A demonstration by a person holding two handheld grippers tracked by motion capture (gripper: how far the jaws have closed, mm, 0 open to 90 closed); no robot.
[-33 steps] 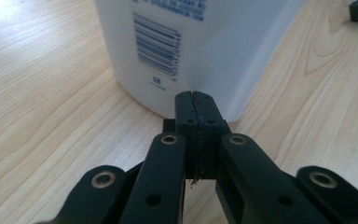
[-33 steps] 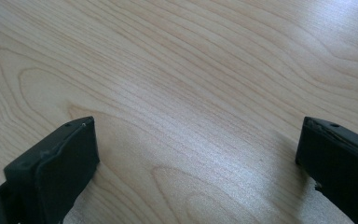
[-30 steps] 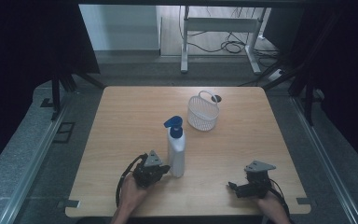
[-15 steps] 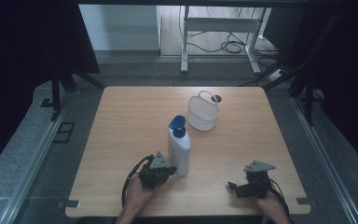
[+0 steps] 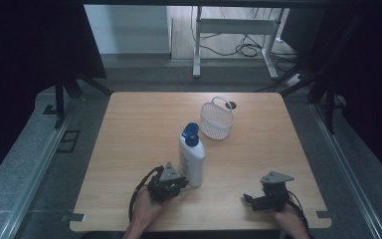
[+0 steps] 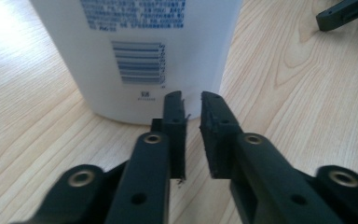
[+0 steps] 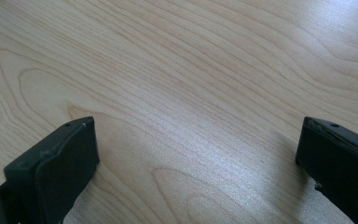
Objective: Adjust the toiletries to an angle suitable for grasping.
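Down at the near edge of the table [image 5: 129, 149], left of the middle, the left gripper [image 5: 180, 183] is sitting low on the wood with its jaws pretty much pinched together, just a thin slit showing between them and nothing caught in there. Its own camera is showing the tips [image 6: 192, 105] pointing straight at the foot of the white bottle [image 6: 144, 56], stopping just short of the plastic or maybe barely brushing it, honestly can't tell which. The barcode and small blue print on the bottle's label are facing that gripper. From the high view the white bottle [image 5: 192, 159] is standing upright just right of the left gripper, blue cap [image 5: 191, 133] on top, roughly mid-table and a bit toward the near side. The person's hand [image 5: 144, 214] is wrapping the gripper from below, with the black cable [image 5: 137, 191] looping off to its left. Over at the near right corner, well apart from the bottle, the right gripper [image 5: 248, 199] is resting on the table with its jaws spread wide, pointing left, grey plate on top; in its own view the right gripper [image 7: 196, 154] is framing nothing but bare wood grain between the two black pads. Farther back, right of the bottle and past it, a white wire basket [image 5: 217, 120] with a loop handle is sitting on the table, and a small dark round thing [image 5: 231, 105] is lying just behind it, too small to make out.
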